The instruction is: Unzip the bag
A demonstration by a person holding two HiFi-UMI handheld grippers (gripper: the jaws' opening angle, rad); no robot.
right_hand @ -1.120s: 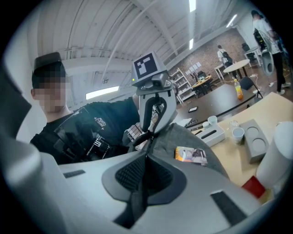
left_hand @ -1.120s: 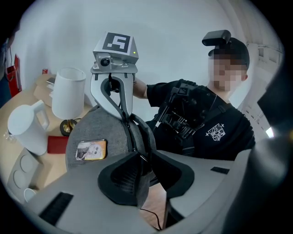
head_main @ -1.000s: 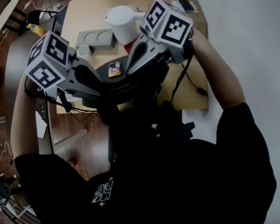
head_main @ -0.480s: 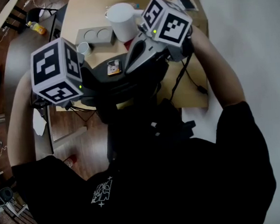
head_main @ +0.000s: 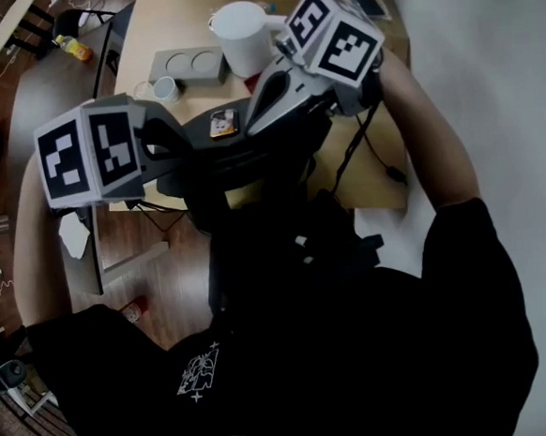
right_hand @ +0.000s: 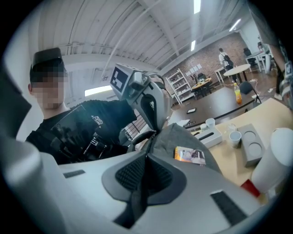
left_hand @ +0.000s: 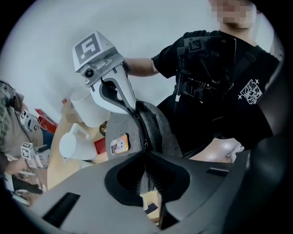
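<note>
A dark grey felt bag (head_main: pixel 240 163) hangs between my two grippers above the near edge of the table. In the left gripper view its zipper (left_hand: pixel 141 130) runs down the bag (left_hand: pixel 158 130) into my left gripper (left_hand: pixel 146 157). These jaws have just been closing and now pinch the grey fabric at the zipper line. My right gripper (right_hand: pixel 146 160) is shut on a dark fold of the bag (right_hand: pixel 183 137), and its tip shows at the bag's top end (left_hand: pixel 133 107). A small picture badge (right_hand: pixel 190 155) sits on the bag's side.
On the wooden table (head_main: pixel 374 181) behind the bag stand a white jug (head_main: pixel 240 38), a grey tray with two round recesses (head_main: pixel 186 65) and a small cup (head_main: pixel 164 87). A black cable (head_main: pixel 353 154) hangs from the right gripper. The person's dark shirt fills the lower head view.
The left gripper has rolled and tipped downward, its marker cube swinging left and lower in the head view. The right gripper and the bag have stayed in place.
</note>
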